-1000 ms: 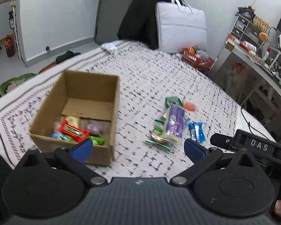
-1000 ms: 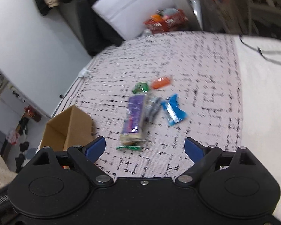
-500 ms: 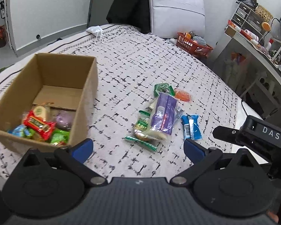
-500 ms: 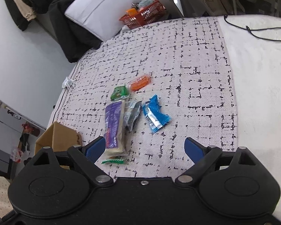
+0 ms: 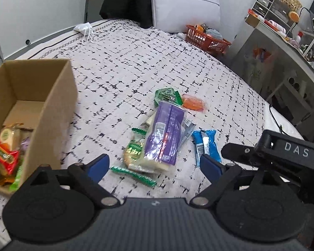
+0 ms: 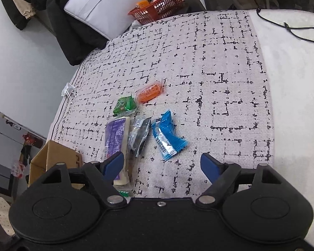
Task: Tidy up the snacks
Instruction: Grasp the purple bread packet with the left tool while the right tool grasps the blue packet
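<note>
The loose snacks lie in a small heap on the patterned bedspread, to the right of the cardboard box, which already holds several packets. The purple packet sits on top of the heap, with a green-edged packet under its near end, a green packet and an orange packet beyond it, and the blue packet just beside it on the side away from the box.

The step in hand looks like a two-handed reach, one snack for each gripper. To do it well, each gripper should settle on a single packet, straddle it across its narrow width and close on its body, not on a crinkly edge; the blue packet lies clear of the heap and is the easier pick.

The left gripper hangs tilted down over the near end of the purple packet, jaws apart and just now narrowing, nothing between them. The right gripper, farther from the box, points down at the blue packet, its jaws likewise closing in but empty.
</note>
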`<action>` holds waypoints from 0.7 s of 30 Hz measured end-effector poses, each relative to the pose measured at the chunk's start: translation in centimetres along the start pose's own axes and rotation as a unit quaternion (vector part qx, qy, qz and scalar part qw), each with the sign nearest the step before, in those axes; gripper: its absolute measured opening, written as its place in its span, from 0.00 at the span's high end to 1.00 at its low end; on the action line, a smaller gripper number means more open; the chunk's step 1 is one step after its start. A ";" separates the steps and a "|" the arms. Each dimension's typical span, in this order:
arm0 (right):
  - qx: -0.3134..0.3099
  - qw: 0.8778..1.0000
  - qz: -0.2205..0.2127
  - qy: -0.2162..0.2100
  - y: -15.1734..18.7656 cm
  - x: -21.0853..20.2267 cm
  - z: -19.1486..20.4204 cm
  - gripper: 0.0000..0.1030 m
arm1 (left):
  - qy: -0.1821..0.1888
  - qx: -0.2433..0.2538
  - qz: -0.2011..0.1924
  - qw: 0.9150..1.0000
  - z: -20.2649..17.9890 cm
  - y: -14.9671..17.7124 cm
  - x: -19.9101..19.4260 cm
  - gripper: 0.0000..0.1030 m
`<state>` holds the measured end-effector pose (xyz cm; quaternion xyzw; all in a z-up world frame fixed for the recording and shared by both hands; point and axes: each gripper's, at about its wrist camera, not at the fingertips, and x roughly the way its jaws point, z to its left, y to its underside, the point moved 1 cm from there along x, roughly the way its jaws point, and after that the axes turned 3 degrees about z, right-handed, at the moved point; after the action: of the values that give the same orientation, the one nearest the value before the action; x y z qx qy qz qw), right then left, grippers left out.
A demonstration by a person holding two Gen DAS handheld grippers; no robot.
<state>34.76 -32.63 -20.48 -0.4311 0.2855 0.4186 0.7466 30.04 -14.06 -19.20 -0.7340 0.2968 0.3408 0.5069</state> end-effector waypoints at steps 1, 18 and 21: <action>0.000 1.000 0.002 0.001 -0.1 0.3 -0.1 0.26 | -0.001 0.002 0.000 1.000 -0.2 -0.1 0.4 0.12; -0.010 1.000 0.021 0.012 -2.1 4.6 -0.5 0.32 | 0.004 -0.007 0.023 1.000 -0.5 -1.6 5.9 0.56; -0.016 0.999 0.023 0.016 -2.5 5.3 -0.3 0.32 | 0.008 -0.018 0.028 0.999 -0.1 -2.2 5.8 0.60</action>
<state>39.49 -31.57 -23.74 -0.4433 0.3003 0.4334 0.7249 35.20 -13.98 -22.68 -0.7375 0.3149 0.3540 0.4813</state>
